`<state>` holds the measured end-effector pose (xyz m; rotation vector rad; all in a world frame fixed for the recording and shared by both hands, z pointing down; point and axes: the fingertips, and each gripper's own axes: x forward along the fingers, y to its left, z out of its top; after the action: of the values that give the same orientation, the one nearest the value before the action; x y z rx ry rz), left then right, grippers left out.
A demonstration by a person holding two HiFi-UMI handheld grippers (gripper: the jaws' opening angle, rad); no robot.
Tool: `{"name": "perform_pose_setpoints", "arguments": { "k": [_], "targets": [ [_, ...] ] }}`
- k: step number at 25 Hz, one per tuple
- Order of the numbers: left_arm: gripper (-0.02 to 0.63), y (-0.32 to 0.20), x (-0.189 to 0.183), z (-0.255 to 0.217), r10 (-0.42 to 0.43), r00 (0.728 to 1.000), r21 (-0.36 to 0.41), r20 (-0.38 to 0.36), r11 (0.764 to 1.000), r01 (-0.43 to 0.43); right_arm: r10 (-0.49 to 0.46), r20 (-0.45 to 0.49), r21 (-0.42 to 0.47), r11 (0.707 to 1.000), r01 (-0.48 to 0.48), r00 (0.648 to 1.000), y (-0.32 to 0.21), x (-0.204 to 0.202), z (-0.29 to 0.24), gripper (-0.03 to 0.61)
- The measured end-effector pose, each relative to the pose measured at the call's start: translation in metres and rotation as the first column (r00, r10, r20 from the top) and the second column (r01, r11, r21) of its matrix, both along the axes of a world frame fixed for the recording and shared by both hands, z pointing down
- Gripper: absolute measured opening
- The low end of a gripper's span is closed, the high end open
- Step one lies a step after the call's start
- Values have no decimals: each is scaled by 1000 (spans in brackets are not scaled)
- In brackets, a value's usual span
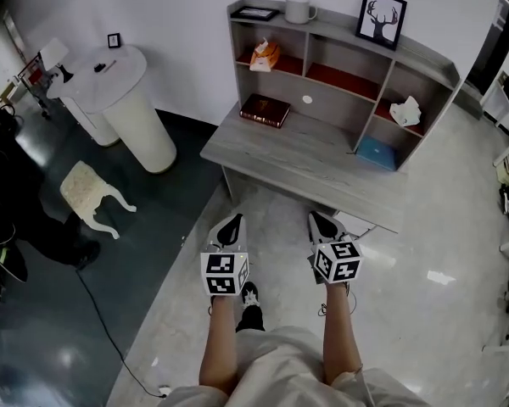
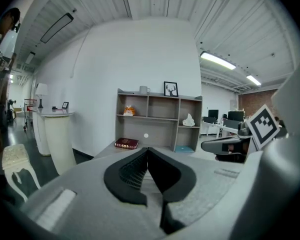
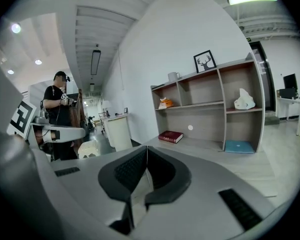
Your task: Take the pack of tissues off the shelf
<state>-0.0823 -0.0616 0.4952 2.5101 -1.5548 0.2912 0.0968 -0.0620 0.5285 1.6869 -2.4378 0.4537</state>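
An orange pack of tissues (image 1: 265, 55) lies in the upper left compartment of the grey shelf unit (image 1: 348, 41) that stands on a desk (image 1: 305, 164); it also shows as the orange pack (image 2: 129, 111) and the orange pack (image 3: 165, 103). A white crumpled tissue-like thing (image 1: 405, 111) sits in the right compartment. My left gripper (image 1: 232, 220) and right gripper (image 1: 319, 219) hang side by side above the floor, short of the desk's front edge. Both are shut with nothing between the jaws, as the left gripper (image 2: 148, 149) and right gripper (image 3: 147, 148) views show.
A red book (image 1: 265, 109) and a blue flat item (image 1: 377, 153) lie on the desk. A mug (image 1: 300, 9) and a deer picture (image 1: 381, 17) top the shelf. To the left are a white pedestal table (image 1: 123, 91), a white stool (image 1: 89, 195) and a person (image 3: 60, 109).
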Motion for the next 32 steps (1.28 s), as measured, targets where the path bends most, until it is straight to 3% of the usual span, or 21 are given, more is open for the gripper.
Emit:
{"name": "perform_pose_setpoints", "arguments": {
  "k": [13, 20, 28, 32],
  "targets": [
    [9, -104, -57, -1, 46, 997, -6, -60, 999, -46, 23, -30, 14, 1000, -23, 999, -93, -51, -5, 17],
    [9, -143, -69, -11, 122, 988, 31, -95, 992, -120, 64, -30, 11, 998, -63, 998, -120, -65, 3, 17],
    [9, -160, -57, 7, 177, 978, 16, -114, 984, -177, 129, -44, -4, 992, -130, 991, -128, -51, 13, 15],
    [9, -171, -39, 13, 234, 964, -7, -129, 972, -236, 137, -100, -12, 990, -139, 986, -141, -43, 21, 17]
  ]
}}
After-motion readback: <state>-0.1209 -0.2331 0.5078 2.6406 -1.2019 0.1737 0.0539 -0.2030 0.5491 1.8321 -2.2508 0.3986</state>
